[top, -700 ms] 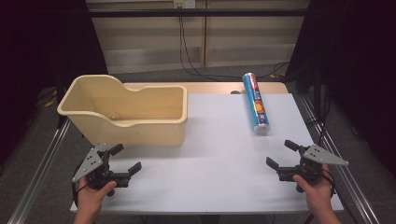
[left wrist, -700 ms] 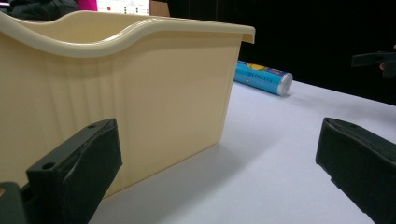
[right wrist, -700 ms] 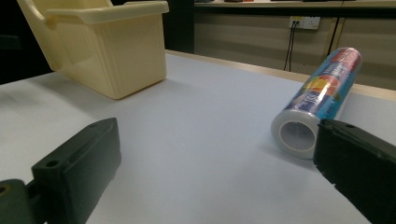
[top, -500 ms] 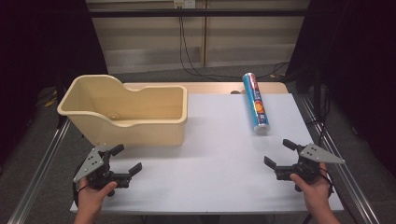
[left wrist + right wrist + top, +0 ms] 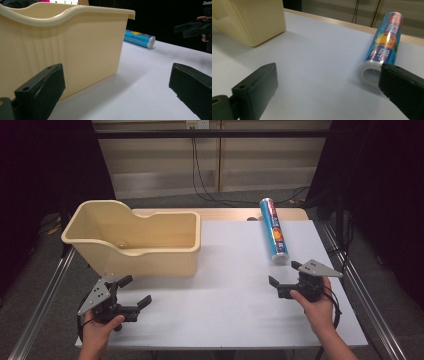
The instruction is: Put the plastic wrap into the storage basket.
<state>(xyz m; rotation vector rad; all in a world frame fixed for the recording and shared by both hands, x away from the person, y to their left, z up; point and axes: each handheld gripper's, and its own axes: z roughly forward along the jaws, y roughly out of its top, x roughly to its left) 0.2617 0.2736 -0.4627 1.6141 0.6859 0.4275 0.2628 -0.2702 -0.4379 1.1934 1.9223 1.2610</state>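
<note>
I am holding my left gripper (image 5: 130, 292) low over the near left part of the white surface (image 5: 235, 290), and its jaws are standing wide apart with nothing between them. My left hand (image 5: 97, 330) is gripping it from below at the surface's near edge. In the left gripper view the cream tub (image 5: 62, 47) is rising just beyond the left jaw, its near wall close but apart from it.

I am holding my right gripper (image 5: 285, 275) over the near right part of the surface, with my right hand (image 5: 315, 302) wrapped around its body. Its jaws are also spread wide and holding nothing. In the right gripper view the roll (image 5: 383, 47), blue with an orange print and a clear open end, is lying just past the right jaw, its end facing me.

Farther out, the roll (image 5: 274, 230) is lying on its side along the right of the surface, running away from me. The tub (image 5: 135, 237) is sitting on the far left part, well apart from the roll, one end of its rim rising higher than the other. Beyond the surface, black cables (image 5: 200, 175) are hanging down a pale wall.
</note>
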